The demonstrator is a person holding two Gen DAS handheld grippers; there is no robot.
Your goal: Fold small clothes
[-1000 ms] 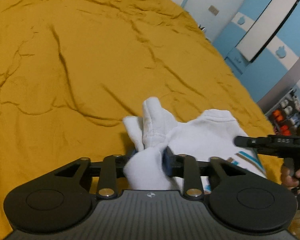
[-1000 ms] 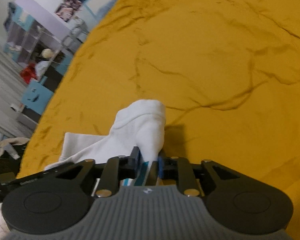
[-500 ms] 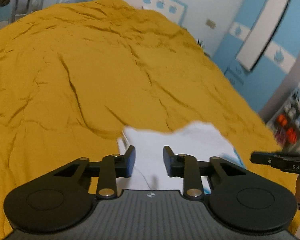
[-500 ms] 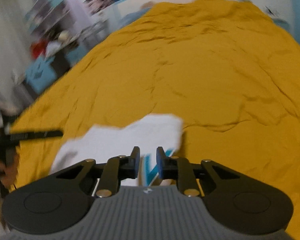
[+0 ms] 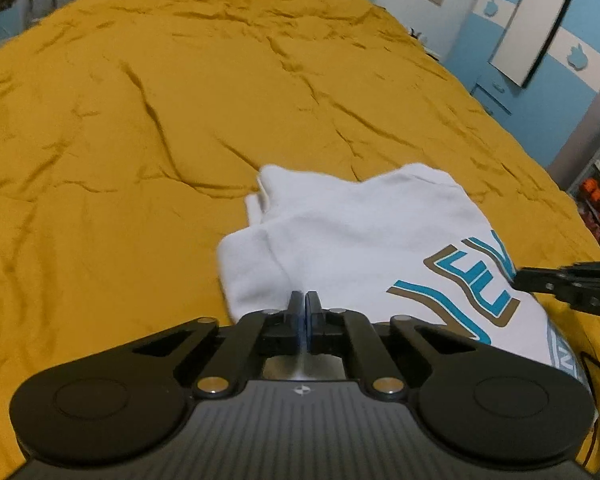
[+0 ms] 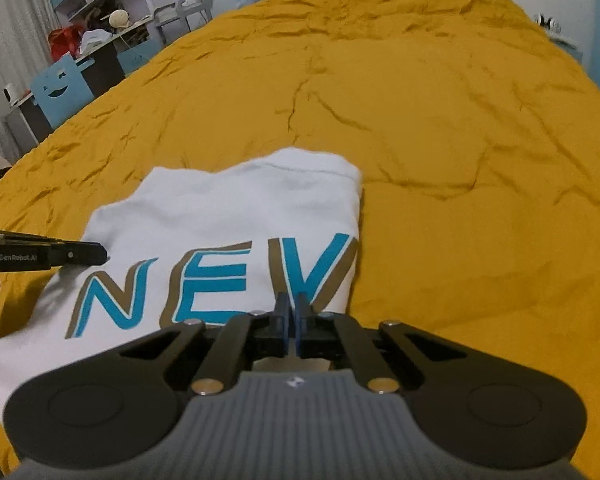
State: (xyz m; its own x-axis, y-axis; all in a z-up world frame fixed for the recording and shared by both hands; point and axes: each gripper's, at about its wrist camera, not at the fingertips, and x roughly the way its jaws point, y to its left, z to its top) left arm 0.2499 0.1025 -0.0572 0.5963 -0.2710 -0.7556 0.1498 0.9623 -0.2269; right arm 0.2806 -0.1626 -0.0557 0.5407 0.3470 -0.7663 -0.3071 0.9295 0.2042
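Mustard-yellow rumpled bedspread (image 6: pixel 440 92) carries your folded white cotton top with blue lettering (image 6: pixel 228 216), lying near its front edge. Smooth the bunched left layers before the next fold. Both left gripper (image 5: pixel 301 300) and right gripper (image 6: pixel 291 300) have fingers closed, empty.

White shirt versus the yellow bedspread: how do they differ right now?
The white shirt is small, folded and printed with blue-and-brown letters; the yellow bedspread is plain, spread wide and fills most of both views. The shirt's top looks fairly smooth, while the bedspread is creased all over. The shirt lies on the bedspread; both are soft fabric.
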